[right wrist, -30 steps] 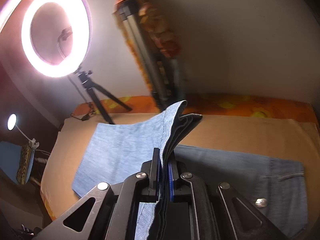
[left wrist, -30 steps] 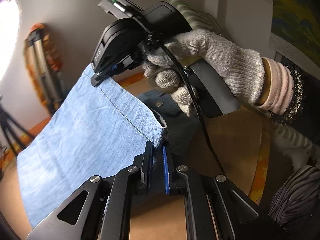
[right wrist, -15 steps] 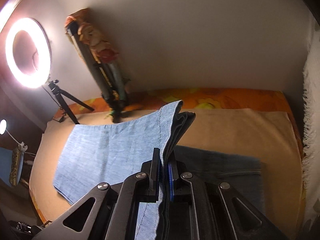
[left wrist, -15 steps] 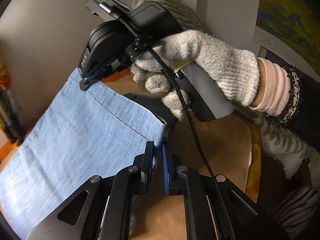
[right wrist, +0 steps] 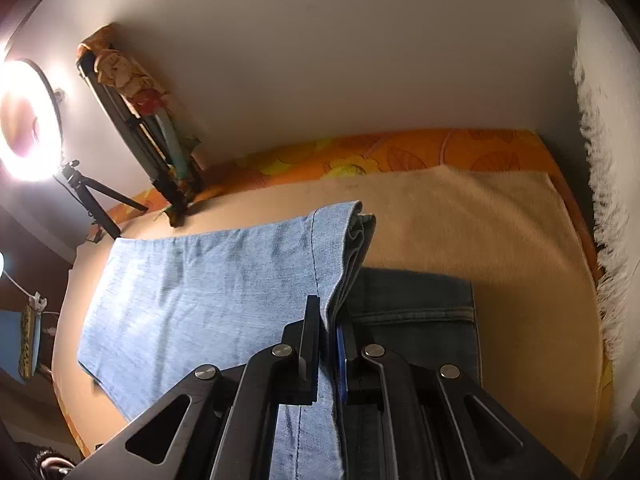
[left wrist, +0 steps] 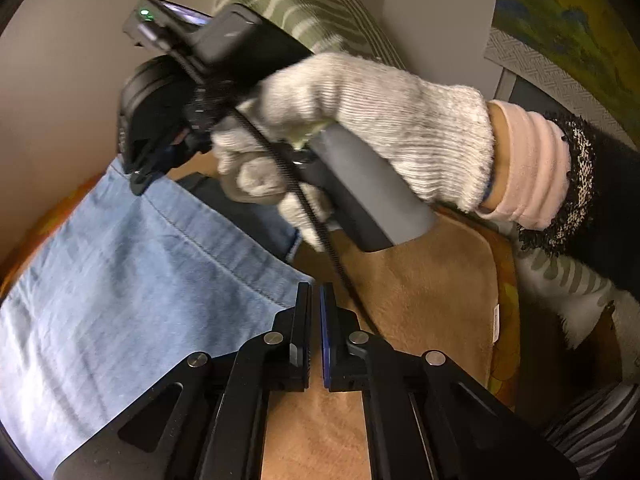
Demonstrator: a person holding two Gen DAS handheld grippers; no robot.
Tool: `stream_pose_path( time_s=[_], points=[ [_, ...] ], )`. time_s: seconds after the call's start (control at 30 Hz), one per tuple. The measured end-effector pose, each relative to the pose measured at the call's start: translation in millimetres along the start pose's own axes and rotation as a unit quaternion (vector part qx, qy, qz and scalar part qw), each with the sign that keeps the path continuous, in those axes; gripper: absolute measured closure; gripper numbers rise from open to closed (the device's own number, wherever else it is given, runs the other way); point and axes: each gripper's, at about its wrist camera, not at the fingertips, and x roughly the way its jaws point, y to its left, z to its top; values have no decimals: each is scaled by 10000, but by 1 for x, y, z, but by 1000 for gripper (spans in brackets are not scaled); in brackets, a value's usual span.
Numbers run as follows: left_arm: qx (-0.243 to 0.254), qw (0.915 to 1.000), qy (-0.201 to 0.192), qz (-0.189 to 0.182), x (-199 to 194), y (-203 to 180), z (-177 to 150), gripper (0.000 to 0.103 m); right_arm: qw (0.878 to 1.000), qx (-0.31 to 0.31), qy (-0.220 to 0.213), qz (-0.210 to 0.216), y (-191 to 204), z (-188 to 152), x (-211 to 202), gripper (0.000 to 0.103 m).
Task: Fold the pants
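Under my grippers lies a tan blanket (right wrist: pixel 460 216) spread over an orange patterned sheet (right wrist: pixel 400 152), with a pale wall (right wrist: pixel 320 60) behind. Against that wall lean a folded tripod (right wrist: pixel 160 152) and, at the far left, a lit ring light (right wrist: pixel 24 120).

The pants (right wrist: pixel 208 292) lie across the blanket, their light-blue leg end lifted over the darker waist part. My left gripper (left wrist: pixel 315 300) has its jaws all but shut; the hem corner sits right at the tips, though I cannot quite tell whether cloth is pinched there, as I see mostly blanket through the slit. My right gripper (right wrist: pixel 328 312) is clamped on the stacked hem edge, which runs between its pads.

Only the left view shows my gloved right hand (left wrist: pixel 360 120) gripping its handle, the pink cuff, a striped cushion (left wrist: pixel 304 8) and the right jaws biting the hem's far corner. Only the right view shows the lights, the tripod and the waist part flat on the blanket.
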Motion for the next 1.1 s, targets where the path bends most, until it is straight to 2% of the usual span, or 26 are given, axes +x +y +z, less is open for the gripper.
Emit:
stream_pose_path(
  time_s=[0.13, 0.23, 0.33, 0.47, 0.53, 0.6, 0.63, 0.73, 0.77, 0.9, 1.0, 1.1],
  points=[
    [2, 10000, 18, 41, -7, -3, -3, 100, 9999, -62, 52, -139, -2, -3, 7, 99],
    [-3, 9997, 1, 233, -23, 5, -8, 100, 9996, -49, 117, -263, -2, -5, 15, 99],
    [-208, 9987, -43, 455, -42, 14, -15, 100, 9987, -94, 146, -469, -2, -9, 23, 98],
    [-491, 9945, -109, 914, -81, 33, -32, 100, 9962, -159, 131, -849, 2, -14, 25, 90],
    [-616, 9917, -138, 1120, -97, 40, -39, 100, 9942, -130, 82, -1063, 2, -14, 21, 81],
    [-752, 9878, -127, 1357, -115, 48, -50, 98, 9922, -114, 17, -1240, 4, -14, 12, 71],
    [-810, 9854, -125, 1494, -122, 51, -60, 93, 9925, -84, -58, -1220, 5, -15, 5, 68],
    [-1046, 9767, -115, 1872, -140, 58, -81, 78, 9919, -55, -296, -1231, 15, -17, -17, 67],
    [-1179, 9735, -129, 1953, -146, 61, -85, 77, 9920, -51, -347, -1213, 19, -18, -23, 65],
    [-1532, 9607, -100, 2313, -166, 75, -100, 62, 9946, 28, -517, -895, 40, -29, -45, 60],
    [-1863, 9492, -96, 2533, -178, 88, -114, 61, 9964, 68, -608, -586, 65, -41, -55, 53],
    [-2137, 9369, -106, 2764, -183, 100, -127, 58, 9972, 45, -680, -308, 95, -51, -58, 52]
  ],
)
